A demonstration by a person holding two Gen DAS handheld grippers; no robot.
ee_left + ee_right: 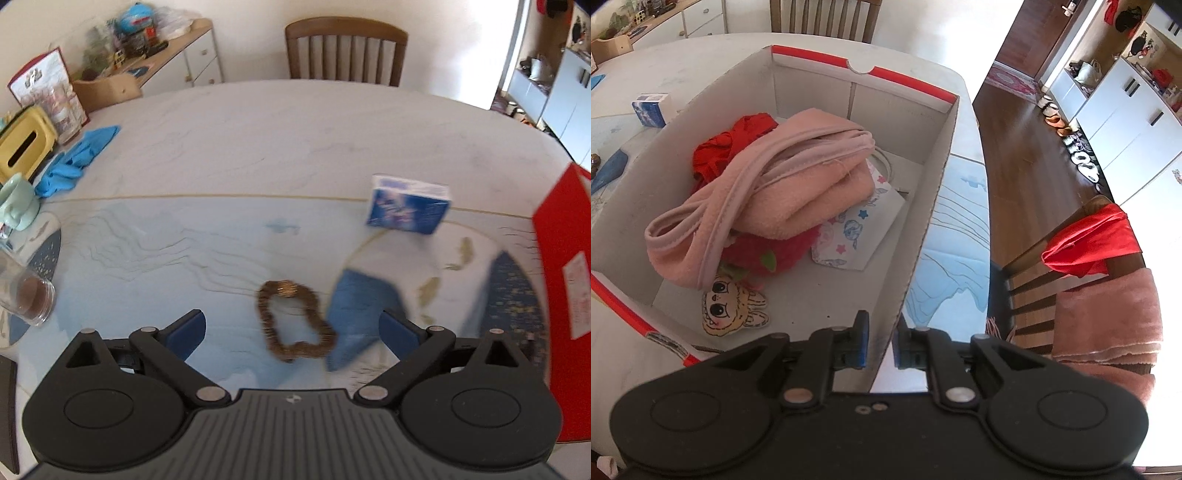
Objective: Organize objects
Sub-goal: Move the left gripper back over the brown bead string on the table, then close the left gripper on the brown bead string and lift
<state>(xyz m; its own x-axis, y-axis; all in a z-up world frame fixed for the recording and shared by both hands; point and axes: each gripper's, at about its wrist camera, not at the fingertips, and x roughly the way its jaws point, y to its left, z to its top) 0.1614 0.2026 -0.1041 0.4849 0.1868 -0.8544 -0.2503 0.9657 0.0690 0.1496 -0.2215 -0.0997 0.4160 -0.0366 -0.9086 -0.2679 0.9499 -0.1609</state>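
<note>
Left gripper (291, 328): jaws spread wide and empty, poised over the bracelet (295, 321) lying flat on the table (258, 147), apparently the next item to be boxed; bare surface on every side gives room to close in. Right gripper (880, 345): pinched on the near wall of the box (923, 206), likely steadying it, cloths (783, 184) inside; table edge close beside.
</note>
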